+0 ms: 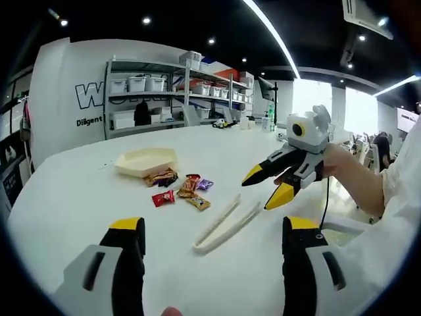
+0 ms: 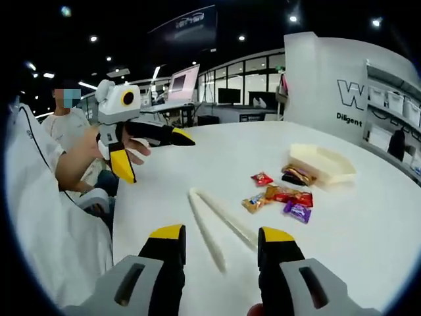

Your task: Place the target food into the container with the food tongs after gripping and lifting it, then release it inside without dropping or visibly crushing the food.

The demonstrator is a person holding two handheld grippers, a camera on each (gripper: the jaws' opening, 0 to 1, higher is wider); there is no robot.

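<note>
Picking up the tongs [image 1: 227, 224] comes first: they lie narrow, holding nothing, btwn your wide-open grippers, w/ snacks [image 1: 179, 188] just beyond near the tray [image 1: 146, 160], so grab both arms squarely.

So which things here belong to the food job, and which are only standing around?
For the job:
- tongs
- wrapped snacks
- shallow tray
- left hand-held gripper, right hand-held gripper, both open

Just around:
- shelves with storage bins
- bottles at the table's far edge
</note>
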